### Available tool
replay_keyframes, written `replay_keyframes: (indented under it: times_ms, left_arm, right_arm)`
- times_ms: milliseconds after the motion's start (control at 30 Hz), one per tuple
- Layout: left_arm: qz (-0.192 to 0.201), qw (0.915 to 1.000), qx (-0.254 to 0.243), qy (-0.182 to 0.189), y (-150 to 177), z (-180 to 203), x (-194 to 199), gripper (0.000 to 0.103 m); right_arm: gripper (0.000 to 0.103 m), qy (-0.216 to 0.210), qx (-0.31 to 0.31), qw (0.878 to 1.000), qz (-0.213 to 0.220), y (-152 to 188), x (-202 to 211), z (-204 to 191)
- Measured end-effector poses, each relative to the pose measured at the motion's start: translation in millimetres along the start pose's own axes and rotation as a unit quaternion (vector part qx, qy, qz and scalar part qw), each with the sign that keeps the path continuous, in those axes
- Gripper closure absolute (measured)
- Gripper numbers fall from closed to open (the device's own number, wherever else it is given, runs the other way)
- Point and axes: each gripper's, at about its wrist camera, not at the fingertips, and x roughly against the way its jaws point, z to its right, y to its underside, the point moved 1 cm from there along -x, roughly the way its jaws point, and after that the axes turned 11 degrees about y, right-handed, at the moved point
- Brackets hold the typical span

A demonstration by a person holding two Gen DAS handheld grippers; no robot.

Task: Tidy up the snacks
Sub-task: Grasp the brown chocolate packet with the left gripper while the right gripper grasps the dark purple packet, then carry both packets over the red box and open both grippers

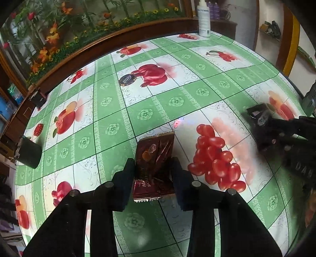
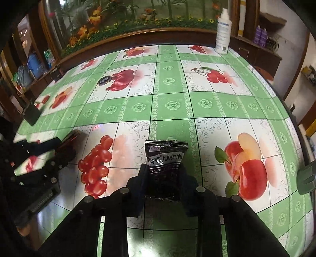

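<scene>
I have a packet in each hand. My left tongs (image 1: 154, 174) are closed on a red packet (image 1: 155, 158), pads on its two long edges, so its long axis runs straight out along the fingers with the far crimped end sticking forward past the tips and the near crimped end back between the arms. My right tongs (image 2: 164, 178) are clamped the same way on a black packet (image 2: 165, 158) with white Chinese lettering, its long axis also pointing straight ahead and the top crimp well clear of the fingertips. I judge both packets to be held just above the counter (image 1: 177, 102), though I can't say for certain from these views whether either lower edge is touching the cloth. The two tongs sit side by side and near each other: from the left camera the right rig shows at the right edge, from the right camera the left rig shows at the left edge, so neither arm is clearly further forward. The only other snack I can make out is a small dark oval piece (image 1: 127, 80) lying flat far ahead, left of centre, on a printed red fruit; my left hand looks the nearer to it. Between me and it the patterned cloth lies open, nothing in the path. A white bottle (image 1: 204, 17) stands at the far right edge, and a dark block (image 1: 29, 152) sits at the left edge, both well apart from any line I would take. I see no tray or box to sort into.
</scene>
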Motion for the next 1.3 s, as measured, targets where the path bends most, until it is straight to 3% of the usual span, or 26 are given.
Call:
replay_keyframes:
  times_ms: [200,333,600,733,867,1000,1133,1300]
  left_arm:
    - [-0.003,0.9990,0.041,0.014,16.7,-1.7,12.6,0.073]
    - [0.004,0.9963,0.082,0.024,42.2,-0.4,30.7,0.074]
    - [0.065,0.9900,0.124,0.013,99.5,17.9,102.2,0.074]
    - [0.111,0.9841,0.139,-0.004,131.6,24.0,152.2,0.074]
    - [0.162,0.9743,0.145,-0.059,168.3,23.1,206.7,0.074]
    - [0.184,0.9632,0.163,-0.109,207.3,0.7,247.4,0.073]
    - [0.189,0.9509,0.199,-0.144,245.6,-29.3,271.8,0.073]
    - [0.191,0.9415,0.218,-0.172,275.1,-44.5,279.1,0.073]
  right_arm:
    - [0.079,-0.086,-0.058,0.994,-0.035,-4.4,-2.4,25.5]
    - [0.079,-0.183,-0.098,0.976,-0.060,-6.1,-2.9,38.8]
    - [0.079,-0.291,-0.104,0.949,-0.065,-5.3,8.8,26.7]
    - [0.079,-0.323,-0.073,0.943,-0.041,-2.4,26.4,4.8]
    - [0.079,-0.325,-0.031,0.945,0.003,4.8,49.4,-16.1]
    - [0.079,-0.321,0.019,0.946,0.051,22.8,74.3,-49.1]
    - [0.080,-0.341,0.048,0.936,0.077,50.3,101.7,-86.2]
    - [0.080,-0.401,0.082,0.906,0.112,94.8,153.3,-135.8]
